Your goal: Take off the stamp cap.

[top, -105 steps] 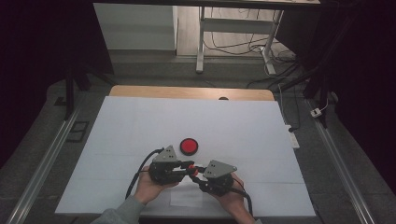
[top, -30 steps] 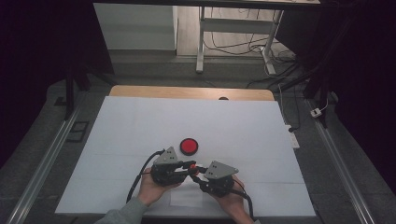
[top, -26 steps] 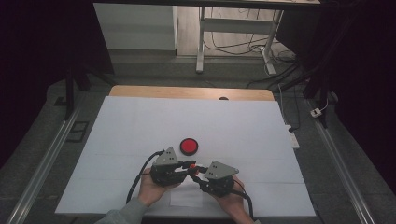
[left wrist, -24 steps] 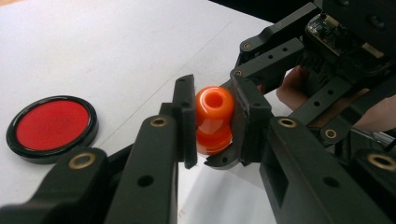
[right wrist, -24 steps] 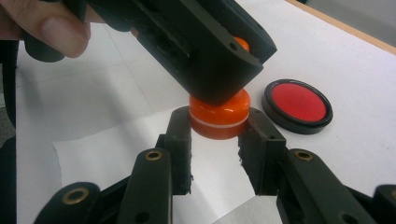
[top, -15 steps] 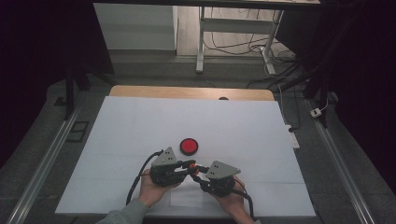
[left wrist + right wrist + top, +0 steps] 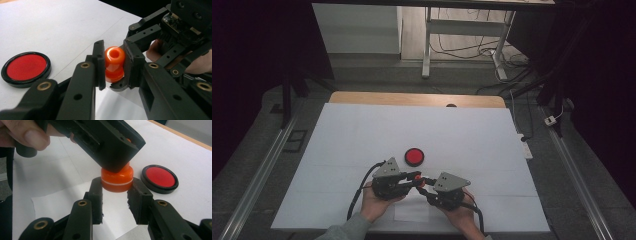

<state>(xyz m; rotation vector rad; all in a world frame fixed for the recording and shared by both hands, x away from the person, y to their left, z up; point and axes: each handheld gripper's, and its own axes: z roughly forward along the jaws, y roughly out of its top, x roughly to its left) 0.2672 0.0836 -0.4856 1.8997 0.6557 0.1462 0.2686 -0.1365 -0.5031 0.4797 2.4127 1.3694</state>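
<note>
Left gripper (image 7: 113, 68): jaws closed on upper part of orange piece (image 7: 114, 63), hole facing camera. Right gripper (image 7: 115, 195): jaws clamped on wider base of same orange piece, near table's front edge. At 11 o'clock from grippers, just beside: red disc (image 7: 414, 156) with black rim, flat on white table (image 7: 472, 135).

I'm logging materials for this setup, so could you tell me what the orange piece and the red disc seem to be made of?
Orange piece: probably glossy moulded plastic; it shows bright highlights, smooth rounded edges and a hole in its top. Red disc: a smooth red face inside a shiny black rim, likely plastic, though glass or lacquered metal can't be excluded.
</note>
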